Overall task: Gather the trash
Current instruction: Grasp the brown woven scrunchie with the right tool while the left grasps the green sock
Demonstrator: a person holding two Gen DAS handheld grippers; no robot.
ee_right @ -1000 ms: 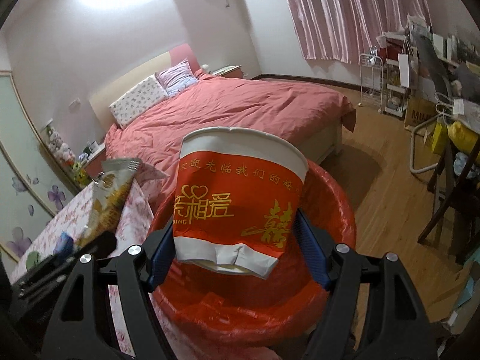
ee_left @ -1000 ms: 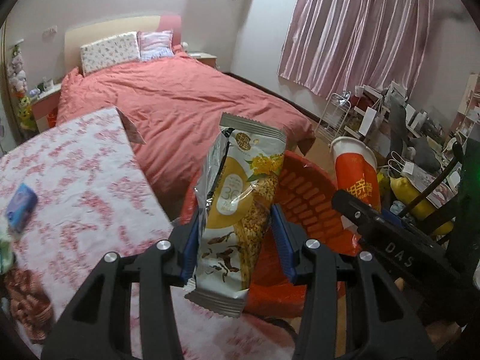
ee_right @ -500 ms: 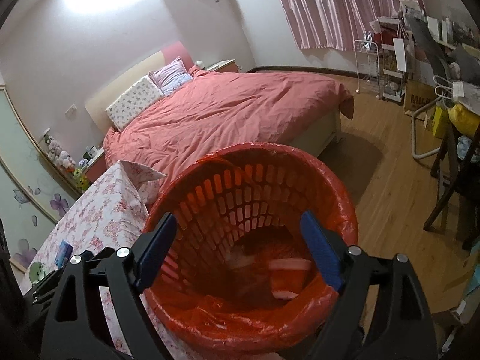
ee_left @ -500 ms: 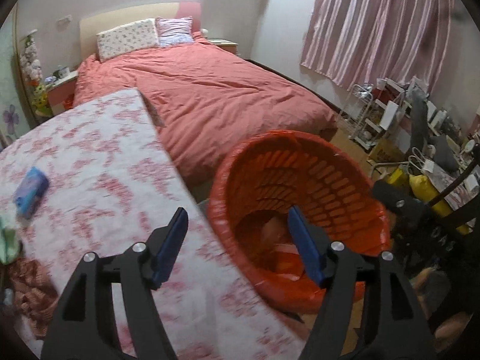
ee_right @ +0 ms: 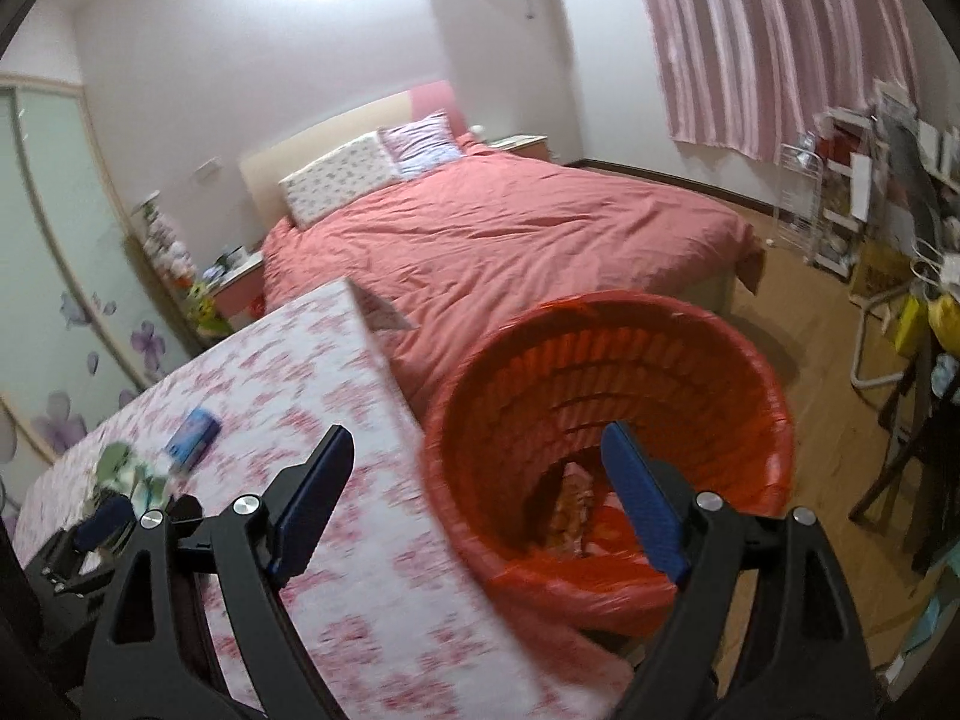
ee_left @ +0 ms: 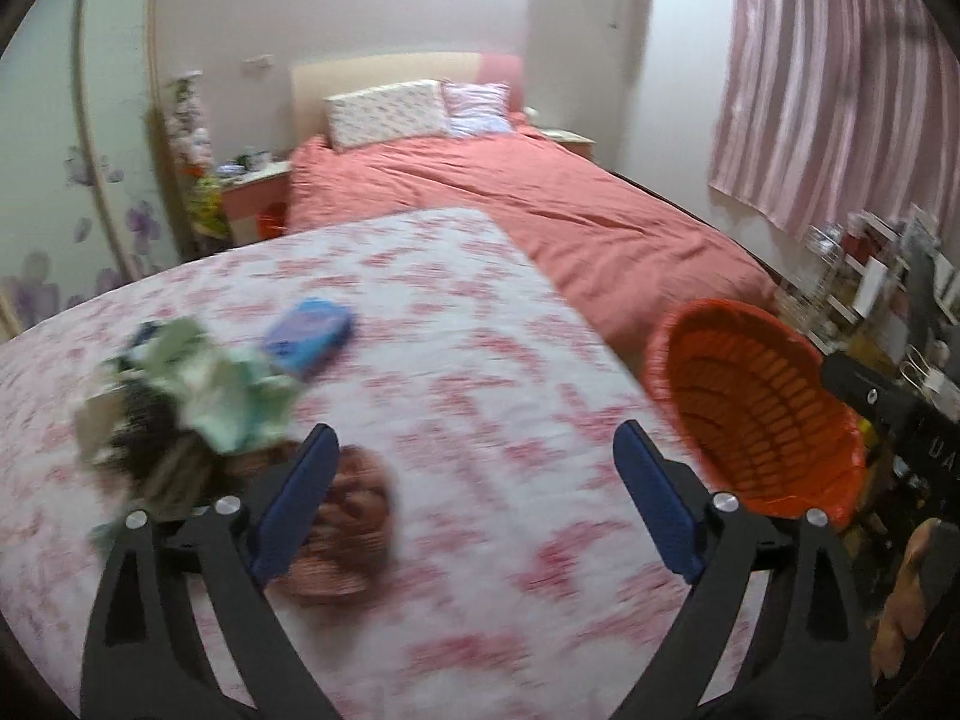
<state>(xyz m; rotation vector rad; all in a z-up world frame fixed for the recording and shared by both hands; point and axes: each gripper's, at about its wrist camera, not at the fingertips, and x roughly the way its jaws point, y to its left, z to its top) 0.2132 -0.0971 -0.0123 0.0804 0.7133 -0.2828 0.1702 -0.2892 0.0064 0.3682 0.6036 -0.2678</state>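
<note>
My left gripper (ee_left: pixel 474 450) hangs over the flowered table (ee_left: pixel 456 360), its jaws opening wide with nothing between them. A brown crumpled wrapper (ee_left: pixel 351 516) lies by its left finger. Further left is a heap of green and dark trash (ee_left: pixel 192 396), and beyond it a blue packet (ee_left: pixel 309 336). The orange basket (ee_left: pixel 762 414) stands off the table's right edge. My right gripper (ee_right: pixel 477 462) is open and empty above the table edge and the orange basket (ee_right: pixel 612 372). The dropped trash (ee_right: pixel 570 510) lies inside the basket. The blue packet (ee_right: pixel 192 438) shows at left.
A bed with a pink-red cover (ee_left: pixel 540 210) fills the space behind the table. Cluttered shelves and racks (ee_right: pixel 870 192) line the right wall under pink curtains. Wooden floor (ee_right: pixel 840 408) lies right of the basket. A chair (ee_right: pixel 924 420) stands at far right.
Both grippers opened and dropped the snack bag and the paper cup into the basket. The left gripper then swung left over the table; the right one shifted left too.
</note>
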